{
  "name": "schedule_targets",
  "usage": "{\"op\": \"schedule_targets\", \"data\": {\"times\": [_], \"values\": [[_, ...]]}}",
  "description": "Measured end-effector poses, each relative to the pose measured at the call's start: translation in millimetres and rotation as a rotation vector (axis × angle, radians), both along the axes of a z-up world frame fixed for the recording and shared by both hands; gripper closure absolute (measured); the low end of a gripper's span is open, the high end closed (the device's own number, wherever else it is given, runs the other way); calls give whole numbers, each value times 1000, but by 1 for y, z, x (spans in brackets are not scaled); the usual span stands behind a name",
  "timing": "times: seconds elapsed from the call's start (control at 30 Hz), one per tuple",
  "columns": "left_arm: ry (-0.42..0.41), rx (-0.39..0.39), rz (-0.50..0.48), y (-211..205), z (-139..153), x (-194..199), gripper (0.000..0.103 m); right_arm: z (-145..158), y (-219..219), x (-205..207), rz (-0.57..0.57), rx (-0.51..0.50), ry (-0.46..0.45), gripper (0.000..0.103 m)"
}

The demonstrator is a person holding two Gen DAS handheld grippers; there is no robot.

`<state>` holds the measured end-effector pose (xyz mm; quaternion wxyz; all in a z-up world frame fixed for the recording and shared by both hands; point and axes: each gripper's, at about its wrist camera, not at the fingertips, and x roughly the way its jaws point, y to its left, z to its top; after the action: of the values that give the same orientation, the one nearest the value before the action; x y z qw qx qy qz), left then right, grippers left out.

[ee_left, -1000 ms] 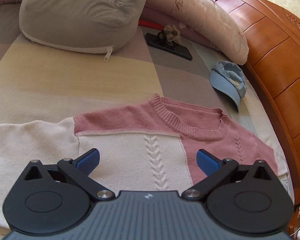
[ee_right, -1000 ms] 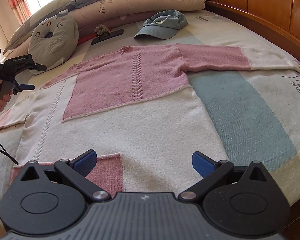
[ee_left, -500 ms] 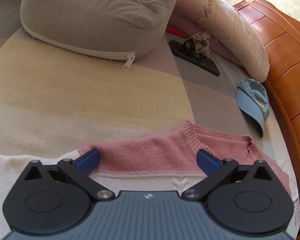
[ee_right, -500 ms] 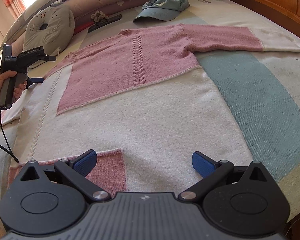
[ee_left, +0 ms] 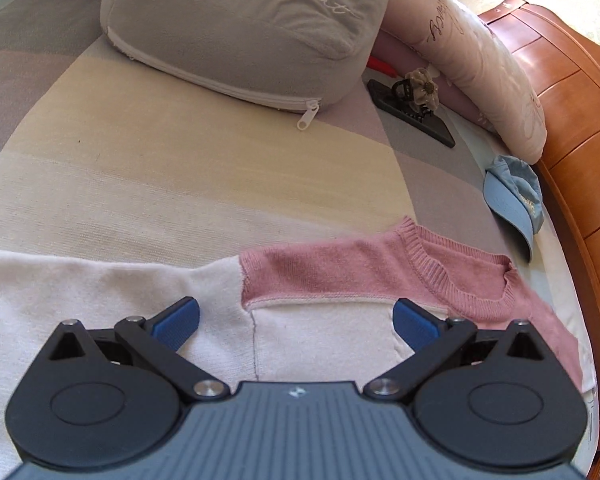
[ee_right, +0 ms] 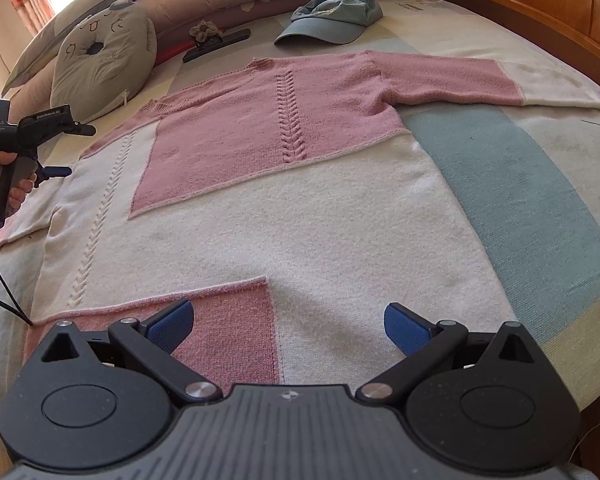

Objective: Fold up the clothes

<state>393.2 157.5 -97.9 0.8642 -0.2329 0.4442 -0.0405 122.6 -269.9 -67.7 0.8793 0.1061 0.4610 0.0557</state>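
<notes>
— Right wrist view: we see the pink-and-cream cable-knit sweater (ee_right: pixel 300 184) lying flat, front up, on the striped bed cover (ee_right: pixel 512 184), one sleeve stretched out towards the wooden bed frame (ee_right: pixel 540 8). Our right gripper (ee_right: pixel 286 322) hangs over the hem, jaws wide apart, gripping nothing.

— And the left one?

— We hold the left gripper (ee_left: pixel 296 318) over the shoulder, just beside the ribbed pink neckline. Its blue pads (ee_left: pixel 178 320) stand wide apart too, with the seam between pink and cream knit below them. Whether they touch the knit we cannot tell.

— In the right wrist view we also see that gripper from outside, a hand (ee_right: pixel 4 184) around its handle, at the sweater's far sleeve.

— What lies around it?

— Beyond the neckline: a grey cat-face cushion (ee_left: pixel 244 28), a black flat device with a fabric flower on it (ee_left: pixel 412 108), a light blue cap (ee_left: pixel 514 200) and a long pale pink pillow (ee_left: pixel 480 64), all clear of the sweater.
</notes>
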Motion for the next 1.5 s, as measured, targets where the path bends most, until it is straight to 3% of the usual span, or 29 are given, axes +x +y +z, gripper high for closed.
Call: {"op": "schedule_targets", "data": {"times": [0.2,0.4,0.47,0.57,0.67,0.9,1.0,1.13,1.33,1.4,1.5], "values": [[-16,28,52,7,10,8,1,6,4,-10,-7,-18,-8,0],[-80,124,-14,18,26,-26,1,6,5,-9,-14,-10,-12,0],[-97,196,-22,24,22,-41,1,5,9,-9,-3,-8,-12,0],[-123,382,-42,27,12,-62,1,3,13,-9,9,-18,-6,0],[-88,466,-86,34,-4,-75,1,1,17,-9,14,-24,0,0],[-115,377,-24,76,2,-99,1,2,16,-12,-3,-15,-4,0],[-138,334,53,102,10,-105,1,1,18,-11,-4,-9,1,0],[-80,236,179,150,4,-107,1,4,25,-11,15,-9,-8,0],[-57,219,381,202,6,-122,1,7,30,-15,25,-18,-12,0],[-44,250,385,196,12,-124,1,6,30,-15,23,-15,-12,0],[-85,269,278,168,21,-129,1,7,34,-14,34,-11,-15,0]]}}
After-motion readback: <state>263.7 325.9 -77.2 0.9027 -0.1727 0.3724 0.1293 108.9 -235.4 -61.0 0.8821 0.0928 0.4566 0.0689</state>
